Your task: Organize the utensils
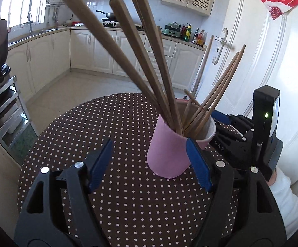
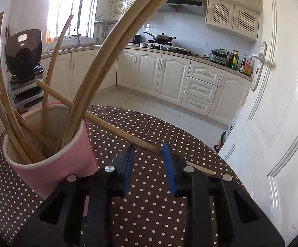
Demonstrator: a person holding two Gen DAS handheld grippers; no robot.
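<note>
A pink paper cup (image 1: 167, 154) stands on the dotted tablecloth (image 1: 112, 127) and holds several wooden chopsticks (image 1: 149, 61). My left gripper (image 1: 149, 146) is open, its blue pads on either side of the cup, the right pad touching the rim. In the right wrist view the cup (image 2: 52, 160) is at the left. One chopstick (image 2: 116, 129) leans on the cup's rim and slants down across the table between my right gripper's (image 2: 148, 147) blue pads, which stand apart without clamping it. The right gripper's body (image 1: 252, 135) shows behind the cup.
The round table (image 2: 169, 127) with a brown polka-dot cloth sits beside a white door (image 2: 272, 103). Kitchen cabinets, a stove with a wok (image 2: 161, 38) and a dark appliance (image 2: 23, 51) on a rack stand beyond the table.
</note>
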